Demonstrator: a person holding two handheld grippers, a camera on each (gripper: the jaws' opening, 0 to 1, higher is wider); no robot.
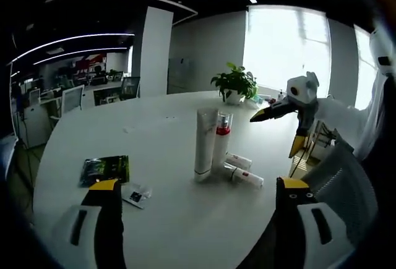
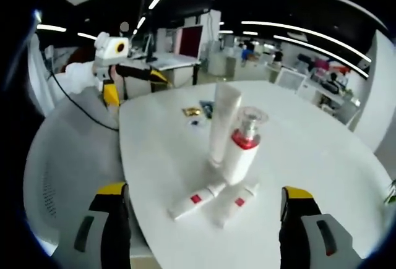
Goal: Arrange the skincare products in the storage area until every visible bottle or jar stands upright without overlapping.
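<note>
White tubes [image 2: 193, 200] lie flat on the worktop [image 2: 322, 157], dead ahead between the right tongs [image 2: 201, 210], spread wide; left tongs [image 1: 198, 198] wide too, farther off.

Left tool [image 1: 198, 188] jaws wide apart; right tool [image 2: 204, 195] likewise, both empty.

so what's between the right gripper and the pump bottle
Two small tubes lie flat on the table between the open right gripper and the upright pump bottle, seen in the right gripper view.
</note>
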